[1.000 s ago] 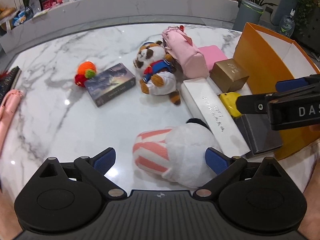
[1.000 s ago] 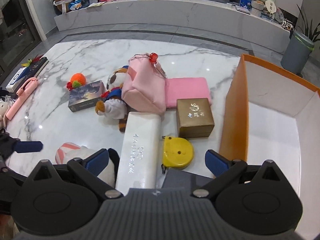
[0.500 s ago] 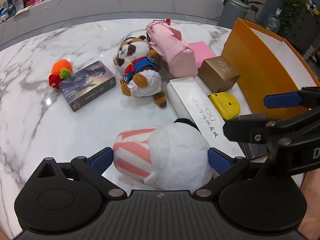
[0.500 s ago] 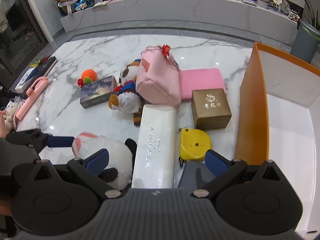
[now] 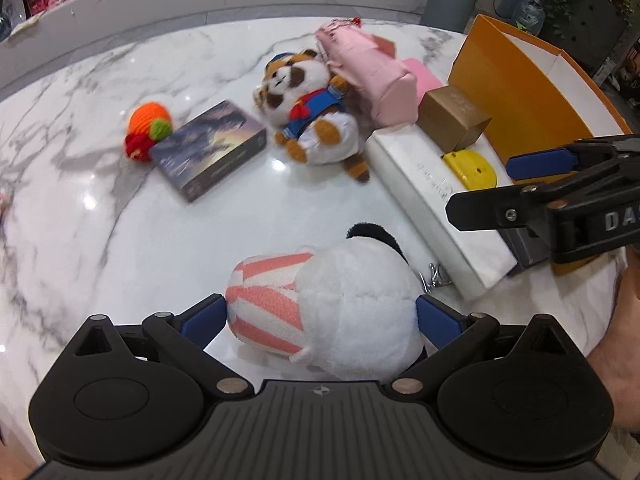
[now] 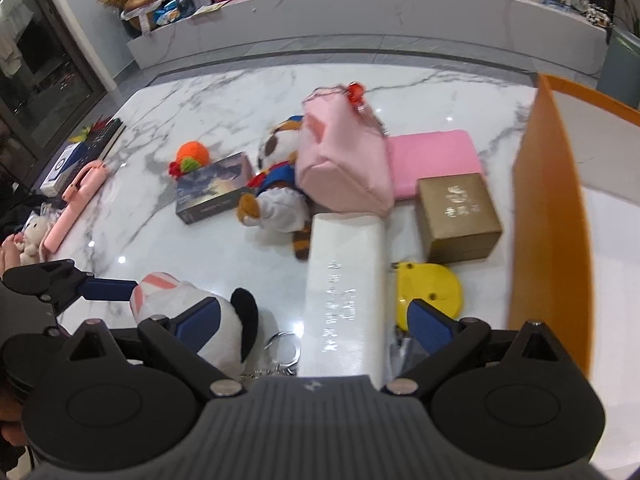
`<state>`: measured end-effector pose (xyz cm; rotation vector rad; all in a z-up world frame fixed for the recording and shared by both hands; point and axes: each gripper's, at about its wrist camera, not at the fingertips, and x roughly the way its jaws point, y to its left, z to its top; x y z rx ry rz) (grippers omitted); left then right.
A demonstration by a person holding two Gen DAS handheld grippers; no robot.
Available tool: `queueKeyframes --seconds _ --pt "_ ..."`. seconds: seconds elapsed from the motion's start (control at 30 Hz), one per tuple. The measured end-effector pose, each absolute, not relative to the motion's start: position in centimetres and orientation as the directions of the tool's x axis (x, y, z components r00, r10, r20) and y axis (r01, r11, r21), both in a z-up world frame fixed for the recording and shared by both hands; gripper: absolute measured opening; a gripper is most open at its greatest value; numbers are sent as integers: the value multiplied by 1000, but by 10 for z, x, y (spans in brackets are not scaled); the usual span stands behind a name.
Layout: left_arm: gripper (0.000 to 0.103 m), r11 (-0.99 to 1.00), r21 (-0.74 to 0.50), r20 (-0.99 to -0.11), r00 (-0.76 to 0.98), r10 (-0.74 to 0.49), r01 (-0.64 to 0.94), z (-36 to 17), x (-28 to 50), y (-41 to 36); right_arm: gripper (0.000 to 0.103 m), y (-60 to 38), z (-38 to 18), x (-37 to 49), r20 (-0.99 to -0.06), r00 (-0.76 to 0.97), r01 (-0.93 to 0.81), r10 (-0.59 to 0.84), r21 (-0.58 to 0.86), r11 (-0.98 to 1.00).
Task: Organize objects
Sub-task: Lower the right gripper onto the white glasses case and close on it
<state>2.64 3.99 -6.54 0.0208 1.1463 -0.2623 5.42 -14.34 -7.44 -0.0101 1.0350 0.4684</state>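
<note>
A white plush with a pink-striped hat [image 5: 320, 304] lies on the marble table between the open fingers of my left gripper [image 5: 320, 318]; both pads sit right beside it. It also shows in the right wrist view [image 6: 188, 304]. My right gripper [image 6: 314, 320] is open over the near end of a long white box [image 6: 344, 280], with a yellow tape measure [image 6: 430, 288] beside its right finger. An orange box [image 6: 548, 216] with a white inside stands at the right.
Further back lie a raccoon plush [image 5: 312, 108], a pink pouch [image 5: 368, 76], a flat pink box [image 6: 432, 160], a gold box [image 6: 458, 216], a dark card box [image 5: 212, 148] and an orange knitted toy [image 5: 148, 128]. A pink stick [image 6: 76, 204] lies at the left edge.
My left gripper has moved forward so the white plush now sits between its fingers. My right gripper has shifted left over the long white box.
</note>
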Motion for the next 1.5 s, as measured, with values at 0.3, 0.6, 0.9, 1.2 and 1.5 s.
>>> queueKeyframes --seconds 0.3,0.6,0.9,1.2,1.5 --pt "103 972 -168 -881 418 -223 164 -65 17 58 87 -126 -103 57 -854 445 -377 269 94 921" --pt "103 969 -94 -852 485 -196 228 -68 13 40 84 -118 -130 50 -875 432 -387 219 40 921" --pt "103 960 -68 -837 509 -203 271 -71 12 36 82 -113 -135 44 -863 473 -403 179 -31 915" --pt "103 948 -59 -819 528 -226 314 -73 12 38 85 -114 -140 43 -849 484 -414 213 -8 910" --pt "103 922 -36 -832 500 -241 385 -68 4 34 65 -119 -136 38 -838 485 -439 251 15 898"
